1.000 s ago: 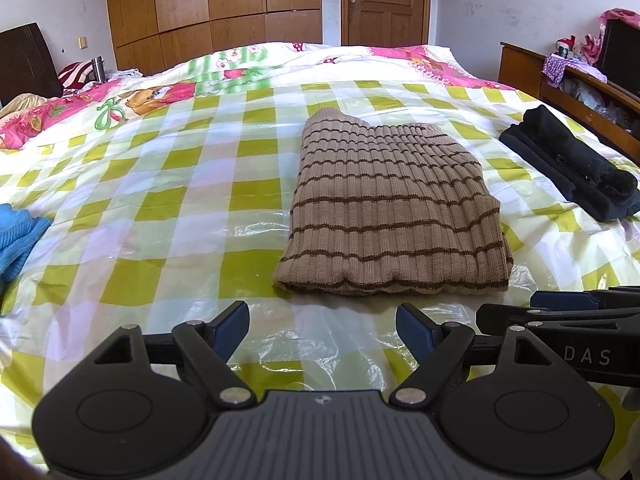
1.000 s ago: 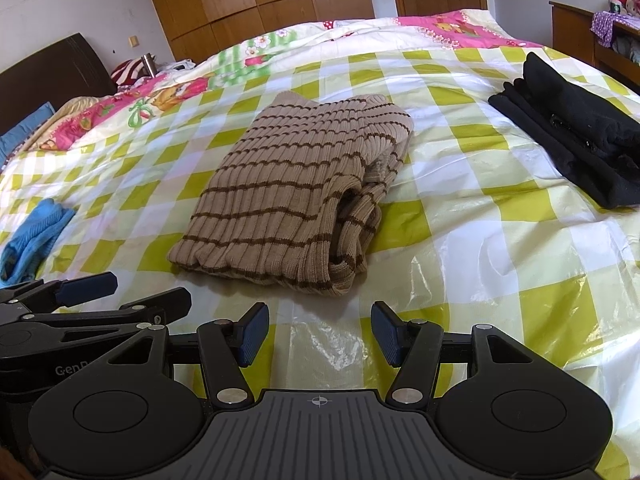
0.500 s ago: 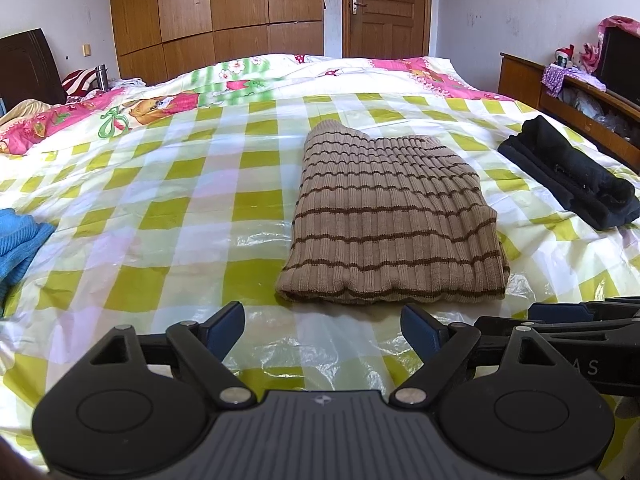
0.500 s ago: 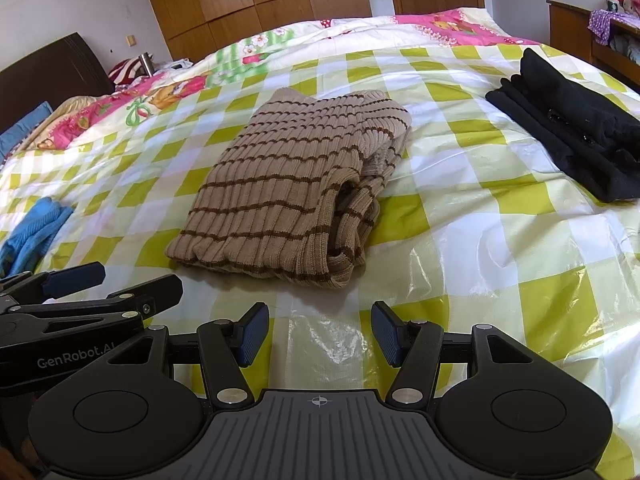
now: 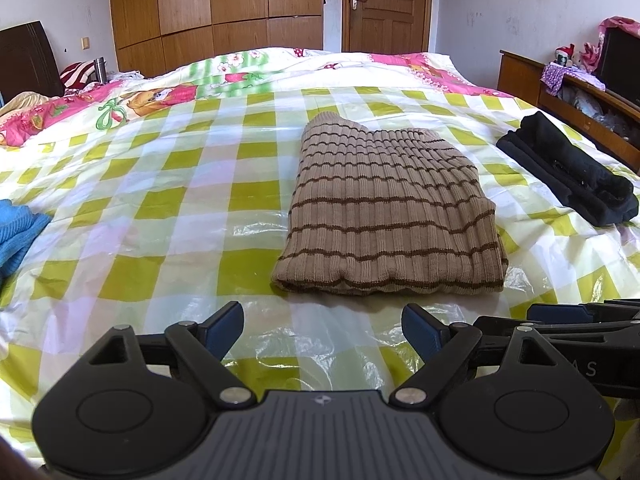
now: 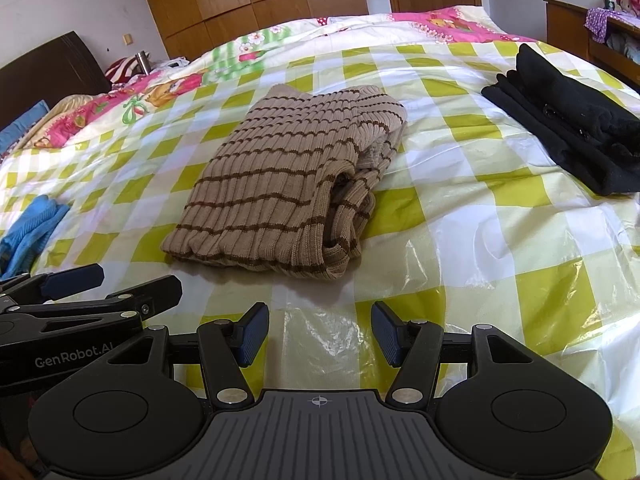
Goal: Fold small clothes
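From the left wrist view, the left hand-held gripper (image 5: 322, 324) hung with its blue-padded jaws spread wide and empty above the bed's green-and-white checked plastic cover (image 5: 168, 200); the jaws had just been opening, with nothing between them. A folded tan sweater with brown stripes (image 5: 390, 216) lay flat on the cover just beyond the fingertips, not touching them. Compared with a second earlier, the sweater sat slightly higher in the picture and more of the wooden wardrobe (image 5: 216, 12) and door (image 5: 386, 4) showed. A folded black garment (image 5: 568, 176) lay well apart to the right and a blue knit garment (image 5: 18, 232) at the left edge. From the right wrist view, the right hand-held gripper (image 6: 320, 334) was likewise spread and empty, its jaw gap unchanged from the earlier frames. The sweater (image 6: 280, 184) lay ahead and slightly left, its layered folds visible at the right side, with the black garment (image 6: 568, 120) far right and the blue garment (image 6: 32, 232) at left.
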{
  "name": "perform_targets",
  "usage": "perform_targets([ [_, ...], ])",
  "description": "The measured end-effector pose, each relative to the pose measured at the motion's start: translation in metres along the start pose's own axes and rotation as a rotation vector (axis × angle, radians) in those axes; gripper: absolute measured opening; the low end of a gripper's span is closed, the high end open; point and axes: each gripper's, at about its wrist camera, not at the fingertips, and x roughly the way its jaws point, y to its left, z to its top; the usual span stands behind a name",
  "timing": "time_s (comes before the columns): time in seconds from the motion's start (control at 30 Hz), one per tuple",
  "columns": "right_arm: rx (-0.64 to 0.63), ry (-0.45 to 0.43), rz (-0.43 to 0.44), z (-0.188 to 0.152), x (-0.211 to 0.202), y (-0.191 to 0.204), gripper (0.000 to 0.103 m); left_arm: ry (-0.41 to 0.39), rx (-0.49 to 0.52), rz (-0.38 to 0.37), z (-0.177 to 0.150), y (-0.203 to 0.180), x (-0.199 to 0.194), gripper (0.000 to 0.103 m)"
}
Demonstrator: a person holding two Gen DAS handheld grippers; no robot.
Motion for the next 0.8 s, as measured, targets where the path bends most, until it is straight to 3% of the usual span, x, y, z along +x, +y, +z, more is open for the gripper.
perform_targets([
  [0.8, 0.005, 0.001, -0.009, -0.0041, 0.0009, -0.0011, 0.057, 0.001, 0.016, 0.014, -0.0008, -0.0045, 0.0002, 0.099],
])
